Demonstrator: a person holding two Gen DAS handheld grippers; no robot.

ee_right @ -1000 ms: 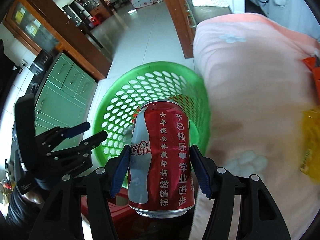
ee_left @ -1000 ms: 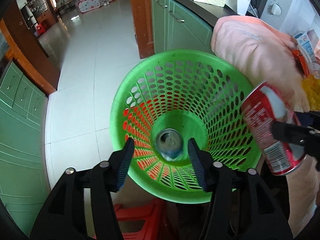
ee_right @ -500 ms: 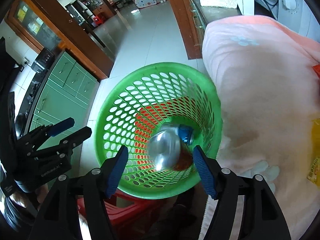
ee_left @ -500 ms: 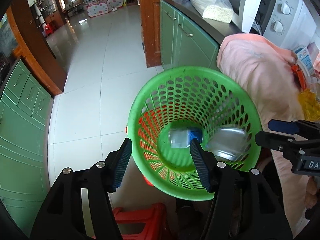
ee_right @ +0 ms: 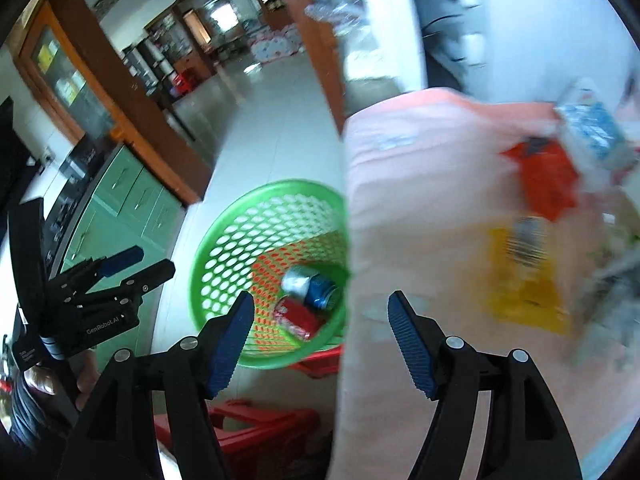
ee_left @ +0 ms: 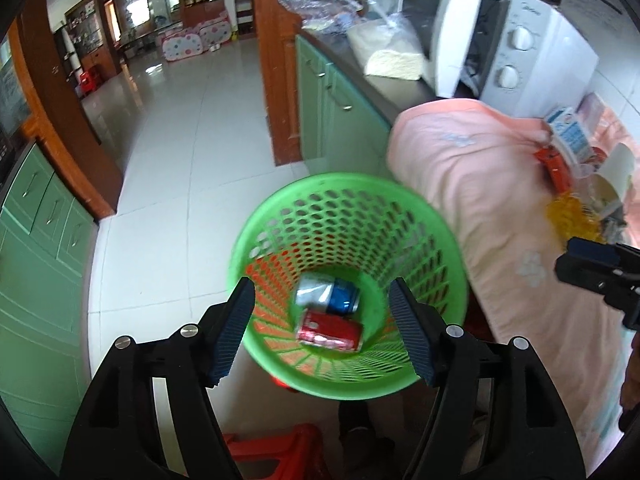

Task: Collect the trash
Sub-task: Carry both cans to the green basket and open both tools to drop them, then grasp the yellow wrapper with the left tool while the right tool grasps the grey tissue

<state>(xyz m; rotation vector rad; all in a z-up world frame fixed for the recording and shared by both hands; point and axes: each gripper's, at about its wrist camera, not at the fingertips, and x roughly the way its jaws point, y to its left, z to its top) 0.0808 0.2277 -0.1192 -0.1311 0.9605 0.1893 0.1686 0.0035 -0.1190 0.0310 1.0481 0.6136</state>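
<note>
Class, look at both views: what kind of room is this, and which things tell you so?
Most likely a home kitchen: a white microwave sits on a dark countertop above green cabinets, over a tiled floor.

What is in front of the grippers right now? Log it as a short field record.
bin: green basket, beside the pink cloth
in bin: red can and blue can, both lying on their sides
left gripper: jaws opening, nothing between them
right gripper: jaws opening, nothing between them
left on cloth: milk carton, orange wrapper, yellow wrapper
</note>
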